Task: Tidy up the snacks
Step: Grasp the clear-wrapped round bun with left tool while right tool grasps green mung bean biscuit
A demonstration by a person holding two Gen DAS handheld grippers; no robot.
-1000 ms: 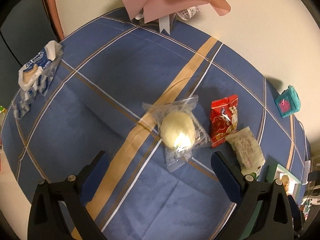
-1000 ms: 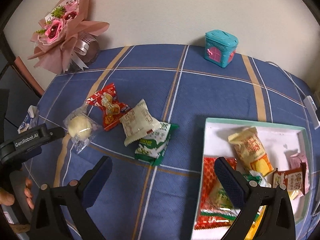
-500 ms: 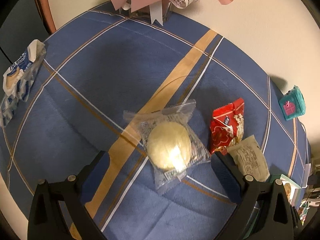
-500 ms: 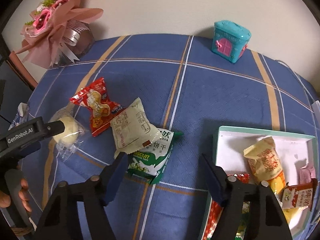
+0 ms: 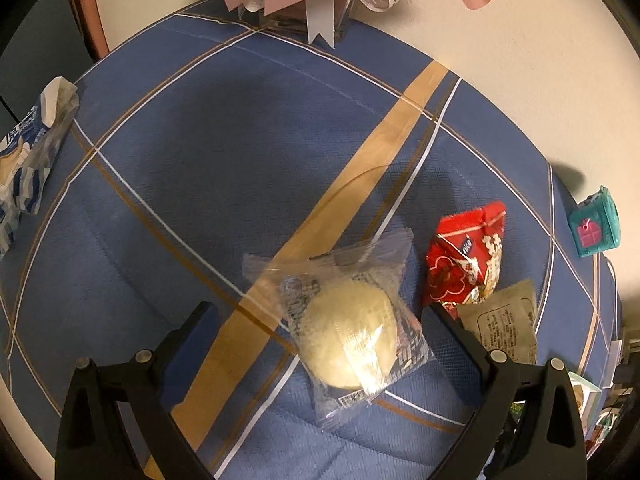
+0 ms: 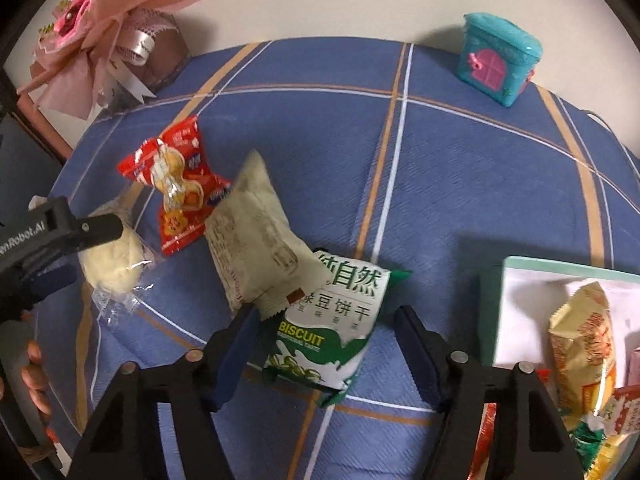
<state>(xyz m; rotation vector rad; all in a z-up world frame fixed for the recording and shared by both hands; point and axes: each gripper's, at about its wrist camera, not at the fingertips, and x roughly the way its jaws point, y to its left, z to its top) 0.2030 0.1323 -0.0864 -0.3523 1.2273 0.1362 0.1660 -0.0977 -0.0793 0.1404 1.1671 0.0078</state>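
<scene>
A pale round bun in a clear wrapper lies on the blue checked tablecloth, between the open jaws of my left gripper; it also shows in the right wrist view. A red snack packet and a beige packet lie to its right. My right gripper is open and straddles a green-and-white biscuit packet, partly under the beige packet. The red packet lies beyond. A white box with a teal rim at right holds several snacks.
A pink bouquet stands at the table's back left. A teal toy house stands at the back right, also in the left wrist view. A blue-and-white packet lies at the table's left edge. A wall runs behind.
Both grippers moved forward and down. The bun now lies between the left jaws. The right gripper swung left from the box to the biscuit packet and its jaws narrowed.
</scene>
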